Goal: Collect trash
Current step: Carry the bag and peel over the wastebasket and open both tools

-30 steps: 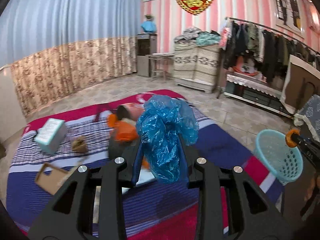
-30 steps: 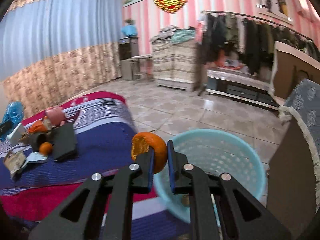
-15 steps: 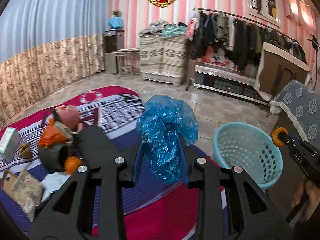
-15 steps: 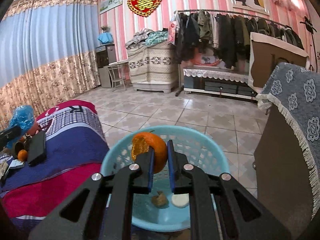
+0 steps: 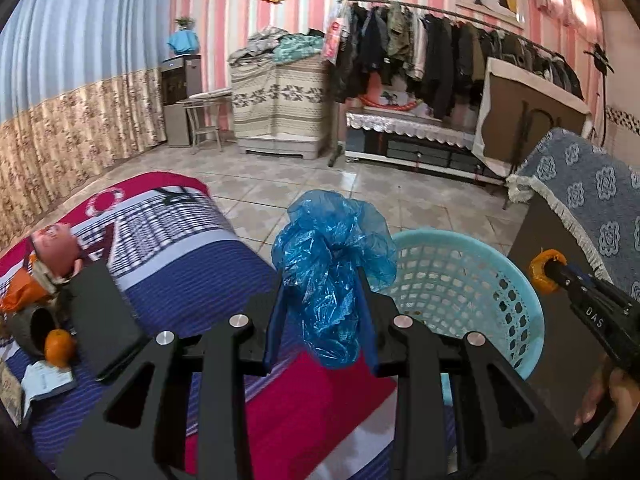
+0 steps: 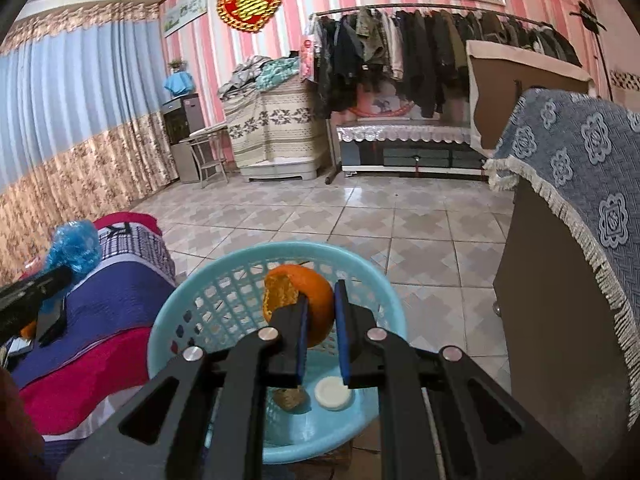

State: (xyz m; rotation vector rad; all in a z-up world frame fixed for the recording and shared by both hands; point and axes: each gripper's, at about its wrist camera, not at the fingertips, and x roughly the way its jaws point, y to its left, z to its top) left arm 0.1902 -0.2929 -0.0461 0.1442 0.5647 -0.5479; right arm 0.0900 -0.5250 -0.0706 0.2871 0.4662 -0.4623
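We see the crumpled blue plastic bag [image 5: 334, 276] pinched between the pads of the left gripper [image 5: 322, 312], its ruffled top rising above the fingertips, held over the near corner of the striped red, blue and white bedspread [image 5: 192, 268] and just beside the rim of the light blue basket [image 5: 520, 312]. The orange peel [image 6: 298, 304], a hollowed half-shell with its pale inner side turned toward the left of the frame, is clamped in the right gripper [image 6: 320, 316], whose jaws are closed tight on it, directly above the basket [image 6: 184, 312] opening. Inside the basket we note a small brown lump [image 6: 290, 398], whose nature we cannot make out from here, and a white round disc [image 6: 334, 394] on the basket floor. From the left wrist view the right gripper [image 5: 552, 270] appears at the right edge with the peel at its tip, a hand [image 5: 612, 400] behind it. On the bedspread, well apart from the basket, lie a flat black case [image 5: 106, 324], a whole small orange [image 5: 59, 346], a dark cup [image 5: 34, 322] tipped on its side, a pink round object [image 5: 56, 250] and a white wrapper [image 5: 46, 378]. Beyond, we see a tiled floor [image 6: 360, 220], a clothes rack [image 6: 440, 64] against the pink striped wall, and a blue patterned cloth [image 6: 580, 168] draped over brown furniture at right.
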